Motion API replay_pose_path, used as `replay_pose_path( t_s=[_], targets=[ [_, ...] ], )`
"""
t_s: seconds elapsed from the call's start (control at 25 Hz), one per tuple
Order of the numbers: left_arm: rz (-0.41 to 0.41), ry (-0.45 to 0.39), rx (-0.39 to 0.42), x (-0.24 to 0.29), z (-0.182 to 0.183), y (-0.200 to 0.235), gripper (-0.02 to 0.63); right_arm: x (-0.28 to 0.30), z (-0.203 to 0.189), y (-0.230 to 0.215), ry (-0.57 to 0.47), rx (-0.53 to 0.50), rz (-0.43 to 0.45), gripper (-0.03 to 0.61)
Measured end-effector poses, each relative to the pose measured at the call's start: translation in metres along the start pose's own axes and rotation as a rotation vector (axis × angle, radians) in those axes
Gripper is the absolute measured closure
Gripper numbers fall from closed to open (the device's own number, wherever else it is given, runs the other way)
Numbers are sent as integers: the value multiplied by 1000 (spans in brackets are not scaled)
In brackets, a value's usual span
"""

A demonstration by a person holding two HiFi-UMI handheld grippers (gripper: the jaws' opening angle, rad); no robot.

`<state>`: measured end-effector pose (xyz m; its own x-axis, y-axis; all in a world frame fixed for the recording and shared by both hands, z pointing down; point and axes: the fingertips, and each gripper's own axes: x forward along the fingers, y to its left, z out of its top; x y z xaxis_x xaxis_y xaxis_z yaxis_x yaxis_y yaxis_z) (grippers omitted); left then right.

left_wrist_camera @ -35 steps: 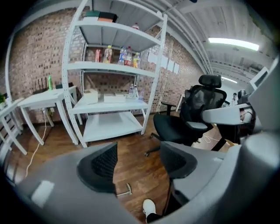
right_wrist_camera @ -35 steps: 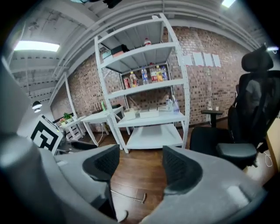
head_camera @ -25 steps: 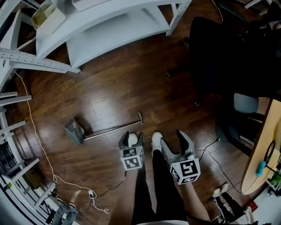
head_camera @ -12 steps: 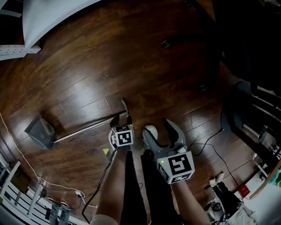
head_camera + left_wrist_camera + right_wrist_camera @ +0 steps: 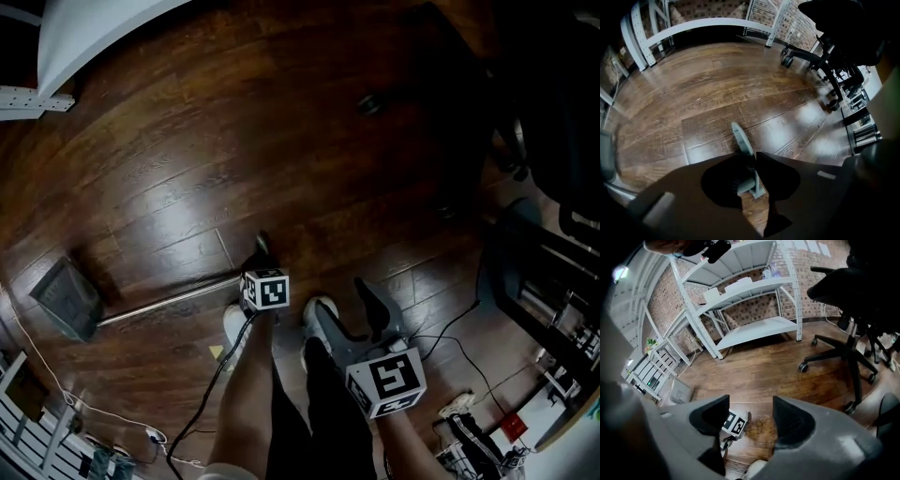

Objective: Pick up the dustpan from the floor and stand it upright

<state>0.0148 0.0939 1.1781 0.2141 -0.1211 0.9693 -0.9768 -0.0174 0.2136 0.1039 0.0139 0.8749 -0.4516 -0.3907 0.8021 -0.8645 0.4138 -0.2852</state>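
Hanging low beside the person's legs, the right gripper has its jaws wide apart with nothing between them. Its own view shows only bare floor and the other gripper's marker cube in the gap. Two white shoes stand on the dark wooden boards just beside it.

A little farther out, the left gripper points down at the boards, and a black cable trails back from it past the legs. Its jaws are narrow, closed on the grey-green grip at the end of the dustpan's handle. The grip sticks out beyond the jaw tips as a curved loop. Whether this end is clear of the boards cannot be told.

From the jaws, the thin metal handle runs leftward across the floor to the dustpan. Its grey pan sits on the boards well apart from both grippers, near a thin white cord at the left edge of the head view.

Beyond all this, the right gripper view shows a black office chair on casters at the right. A white metal shelf rack stands against a brick wall at the back.
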Motion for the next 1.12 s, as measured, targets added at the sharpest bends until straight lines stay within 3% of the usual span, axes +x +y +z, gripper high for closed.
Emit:
replay_pose_path(
  t_s=[0.08,0.16,0.24,0.44,0.76,1.0,1.12],
  targets=[
    [-5,-31,-95,-10,11,7,518,-2,0,-1,20,-14,-5,302],
    [-54,-118,-177,-37,32,2,529,-10,3,-4,46,1,-37,302],
    [-92,-193,-189,-78,52,-5,529,-25,23,-1,35,31,-63,302],
    [-134,-277,-229,-233,93,-13,531,-86,122,53,-80,41,-24,302],
    [-292,-451,-278,-461,160,-54,526,-216,271,145,-262,-61,57,302],
    [-426,-528,-339,-583,153,-66,525,-295,316,183,-325,-83,51,303],
    [-452,-582,-369,-622,148,-48,522,-318,331,198,-344,-126,46,302]
  ],
)
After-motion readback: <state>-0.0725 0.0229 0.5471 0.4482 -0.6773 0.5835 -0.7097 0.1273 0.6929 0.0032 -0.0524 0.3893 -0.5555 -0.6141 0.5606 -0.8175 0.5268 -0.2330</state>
